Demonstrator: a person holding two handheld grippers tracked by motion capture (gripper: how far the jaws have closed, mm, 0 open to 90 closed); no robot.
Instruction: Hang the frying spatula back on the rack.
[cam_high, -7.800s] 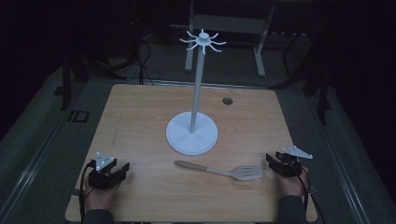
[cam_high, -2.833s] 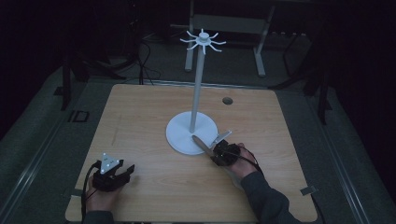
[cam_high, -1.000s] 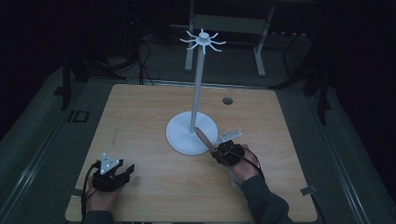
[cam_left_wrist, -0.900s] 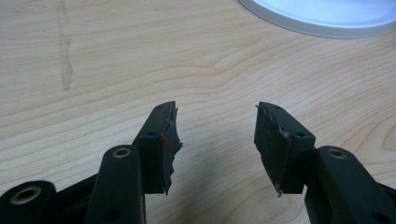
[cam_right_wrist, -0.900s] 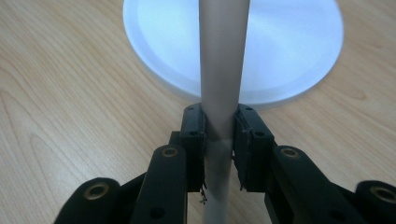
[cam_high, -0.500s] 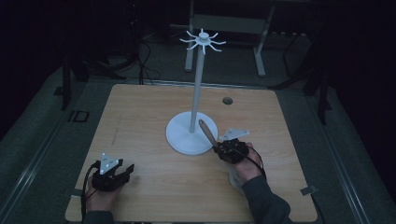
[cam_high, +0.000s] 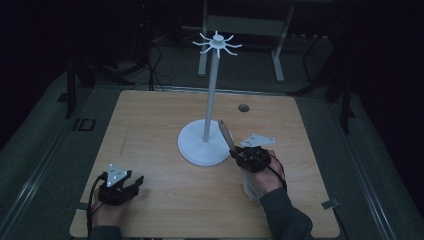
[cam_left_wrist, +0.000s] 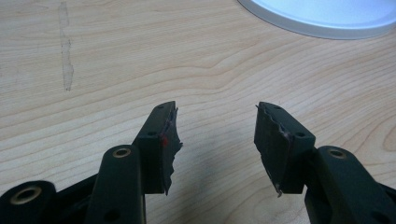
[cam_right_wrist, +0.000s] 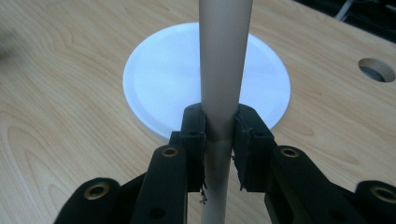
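A pale spatula is clamped in my right gripper (cam_high: 248, 157), which is shut on its handle (cam_high: 225, 132). The handle slants up toward the white hanging stand (cam_high: 210, 95), and the flat head (cam_high: 251, 188) hangs below the hand. In the right gripper view the jaws of this gripper (cam_right_wrist: 219, 119) press both sides of the handle (cam_right_wrist: 224, 65), in front of the stand's round base (cam_right_wrist: 154, 79). My left gripper (cam_high: 120, 186) rests on the table at the front left, open; nothing lies between its jaws (cam_left_wrist: 216, 135).
The stand's hooks (cam_high: 217, 44) spread out high above the light wooden table (cam_high: 150, 125). A round hole (cam_high: 243, 107) sits in the tabletop behind the base. The base's rim (cam_left_wrist: 327, 21) lies ahead of the left gripper.
The right gripper has risen and shifted right with the spatula, whose handle has swung from a low slant to steeper, nearer the pole. The left gripper stayed put.
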